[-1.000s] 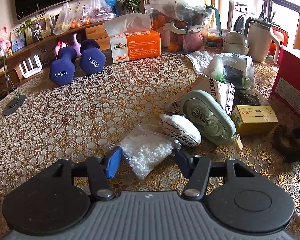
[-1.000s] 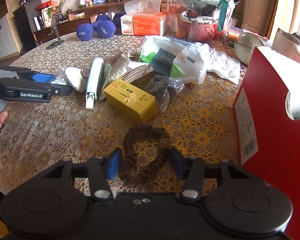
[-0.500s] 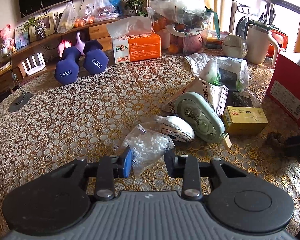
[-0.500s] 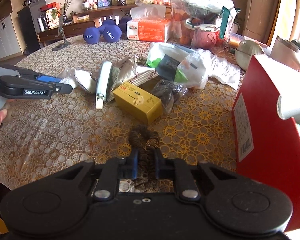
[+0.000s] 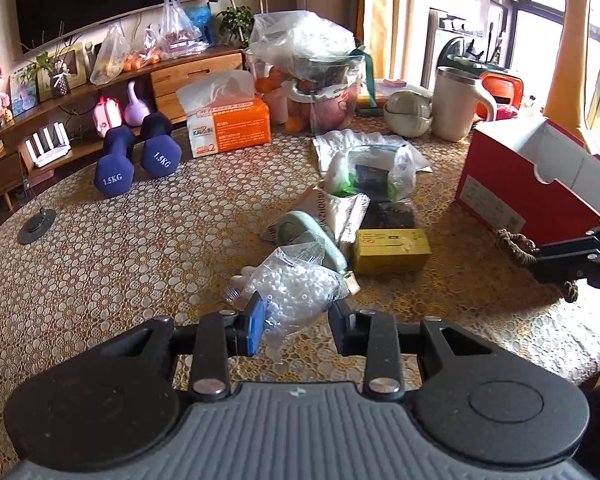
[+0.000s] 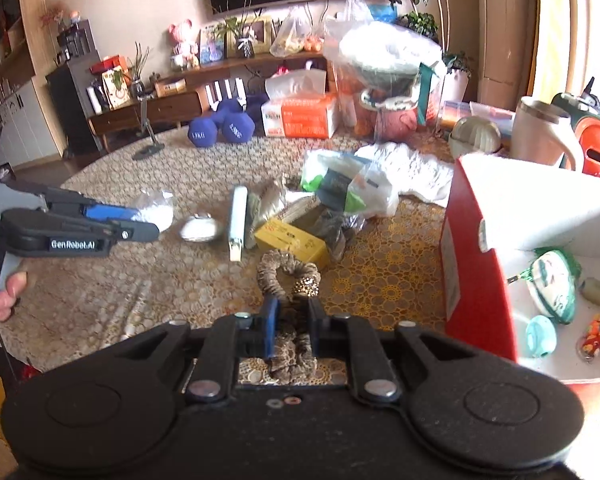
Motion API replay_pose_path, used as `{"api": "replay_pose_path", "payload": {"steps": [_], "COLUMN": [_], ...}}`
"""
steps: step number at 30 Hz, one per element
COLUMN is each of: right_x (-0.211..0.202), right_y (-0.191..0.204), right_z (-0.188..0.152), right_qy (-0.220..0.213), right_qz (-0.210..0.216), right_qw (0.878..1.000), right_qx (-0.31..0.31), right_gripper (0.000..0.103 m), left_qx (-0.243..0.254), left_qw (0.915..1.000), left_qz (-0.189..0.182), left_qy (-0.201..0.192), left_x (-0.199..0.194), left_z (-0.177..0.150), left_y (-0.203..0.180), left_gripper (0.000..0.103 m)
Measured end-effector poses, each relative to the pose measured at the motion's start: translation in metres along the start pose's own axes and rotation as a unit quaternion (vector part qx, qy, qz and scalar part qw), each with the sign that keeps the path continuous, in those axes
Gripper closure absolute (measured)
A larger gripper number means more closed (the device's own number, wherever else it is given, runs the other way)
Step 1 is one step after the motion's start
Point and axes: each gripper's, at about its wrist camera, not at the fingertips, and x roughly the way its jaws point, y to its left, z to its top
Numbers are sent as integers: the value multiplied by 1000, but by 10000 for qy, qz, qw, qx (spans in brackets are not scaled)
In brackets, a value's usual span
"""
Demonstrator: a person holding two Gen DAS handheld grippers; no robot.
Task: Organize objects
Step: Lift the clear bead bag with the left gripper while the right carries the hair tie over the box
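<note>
Both tools have a load and are off the table, so the step in hand looks like the carry toward the box. The left gripper (image 5: pixel 296 322) has just been closing and now pinches the bag of white beads (image 5: pixel 296 284), which hangs clear of the lace tablecloth (image 5: pixel 112 264) at lower centre of the left view. The right gripper (image 6: pixel 291 328) has likewise just closed, and its pads are clamped on the brown scrunchie (image 6: pixel 286 276), whose loop stands up above the fingers at centre of the right view.

The red box (image 6: pixel 476 264) sits at the right edge of that view, open on top, with a few small items already lying on its white floor; what they are is hard to make out through the fisheye blur. Still on the table, mid-frame, are the yellow carton (image 6: pixel 290 242), the white-and-green tape dispenser (image 6: pixel 238 222) and several plastic bags.

The next move probably calls for swinging the scrunchie rightward over the box's near wall before the jaws part, then bringing the bead bag across without snagging the loose plastic on the box flap.
</note>
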Motion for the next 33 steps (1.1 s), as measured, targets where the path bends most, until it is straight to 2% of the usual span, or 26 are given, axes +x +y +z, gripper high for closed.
{"api": "replay_pose_path", "payload": {"steps": [4,17,26,33], "right_x": [-27,-91,-124,-141], "right_y": [-3,-31,-73,-112], "right_z": [7,10,8,9], "right_qy": [-202,-548,-791,-876], "right_qz": [42,-222,-570,-1005], "right_qw": [9998,9980,9940,9895], "right_qx": [69,219,500,553], "right_gripper": [88,88,88,88], "left_qx": [123,752,1145,1500], "left_qw": [9998,9942,9865,9803], "left_qz": [-167,-711,-1090,-1212], "left_qy": [-52,-298,-428,-434], "left_x": [-19,-62,-60,-43], "left_z": [10,51,79,94], "left_y": [-21,-107,-173,-222], "left_gripper": [70,70,70,70]}}
